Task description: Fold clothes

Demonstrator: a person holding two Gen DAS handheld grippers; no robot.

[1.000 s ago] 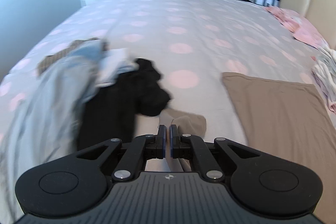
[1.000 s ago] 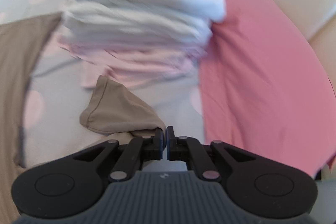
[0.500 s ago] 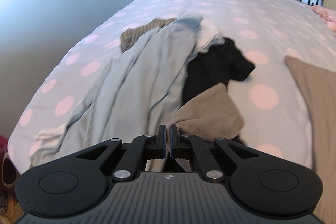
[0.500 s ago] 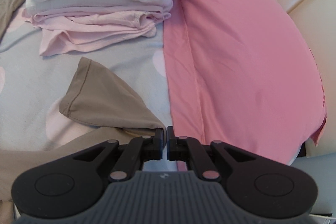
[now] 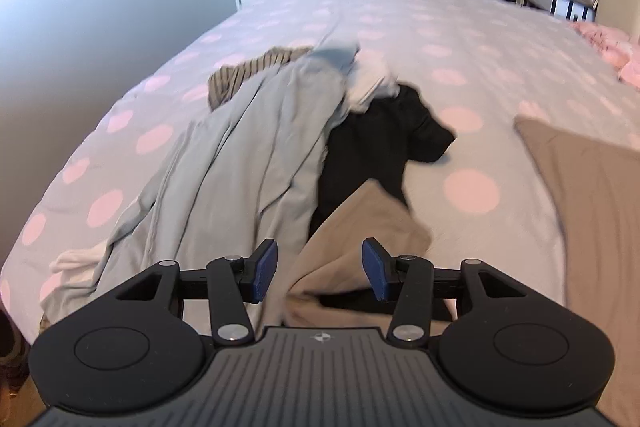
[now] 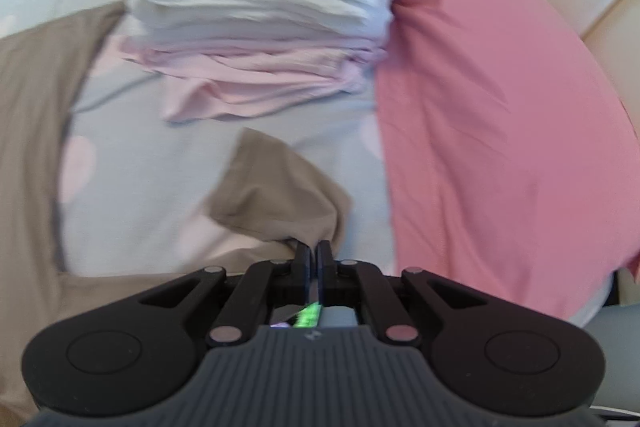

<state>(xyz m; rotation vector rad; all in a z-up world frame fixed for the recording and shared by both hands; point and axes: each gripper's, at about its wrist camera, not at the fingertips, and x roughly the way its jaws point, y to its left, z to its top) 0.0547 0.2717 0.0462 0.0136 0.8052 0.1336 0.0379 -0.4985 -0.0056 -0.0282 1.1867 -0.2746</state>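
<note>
The tan garment [image 5: 360, 235] lies on the polka-dot bed [image 5: 400, 27], one sleeve draped over the black garment [image 5: 384, 143]. The left tool [image 5: 320, 273] has just been opening; its pads stand apart, cloth loose between them. The right tool [image 6: 314, 259] is clamped on the other tan sleeve [image 6: 276, 195], near the folded stack [image 6: 264, 19] and pink pillow [image 6: 500, 115].

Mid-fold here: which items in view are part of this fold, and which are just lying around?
In the job:
- tan garment
- left gripper, jaws just opened, cloth between them unpinched
- right gripper, shut on the tan garment's sleeve

Lying about:
- grey garment
- black garment
- folded stack
- pink pillow
</note>
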